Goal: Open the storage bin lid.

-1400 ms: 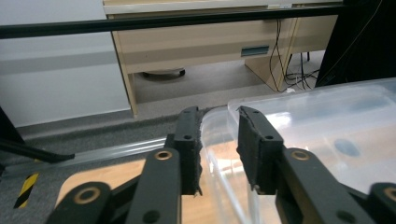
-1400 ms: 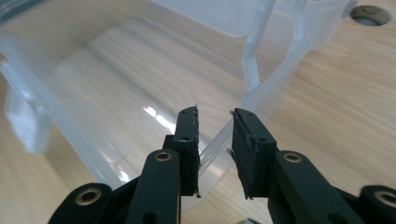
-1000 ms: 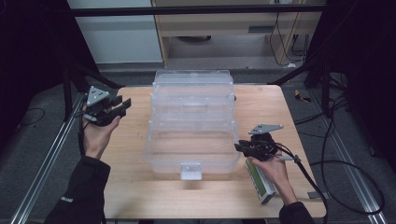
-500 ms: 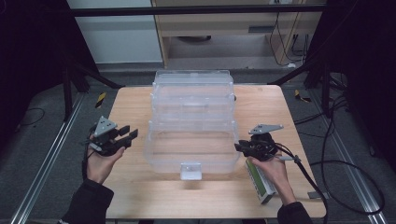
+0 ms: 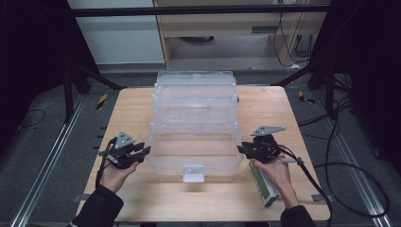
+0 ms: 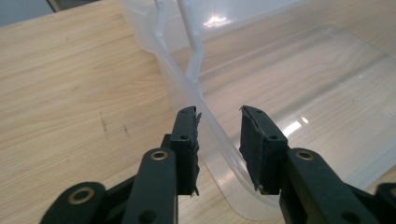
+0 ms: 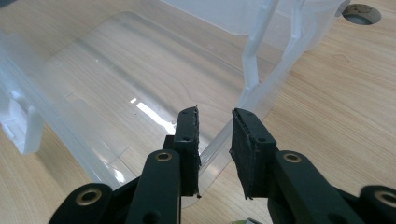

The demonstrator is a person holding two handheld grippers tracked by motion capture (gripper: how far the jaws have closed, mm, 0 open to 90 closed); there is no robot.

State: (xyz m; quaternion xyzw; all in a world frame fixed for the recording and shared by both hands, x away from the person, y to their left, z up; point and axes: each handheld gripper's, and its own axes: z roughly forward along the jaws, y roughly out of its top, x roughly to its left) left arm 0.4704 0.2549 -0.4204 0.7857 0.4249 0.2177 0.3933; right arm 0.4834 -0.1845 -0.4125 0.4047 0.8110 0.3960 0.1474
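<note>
High view first: a clear plastic box point(image 5: 195, 137) with stepped tiers stands in the middle of the wooden worktop point(image 5: 132, 106), its white latch point(image 5: 193, 172) facing the person. The left tongs point(image 5: 142, 152) sit at the box's left lower edge, the right tongs point(image 5: 242, 149) at its right lower edge, each held in one hand. A green-and-white flat pack point(image 5: 263, 184) lies on the worktop under the right hand point(image 5: 276, 170).

Left gripper view shows the left tongs point(image 6: 218, 140) astride the box's thin clear rim point(image 6: 212, 126); the jaws have just been closing, with the rim between them, but gaps remain on both sides, so they are not yet clamped.

Right gripper view has the right tongs point(image 7: 215, 142) straddling the opposite rim point(image 7: 224, 135). The rim runs between the pads point(image 7: 189, 140) near the left one, but whether the pads press on it I cannot tell.
</note>
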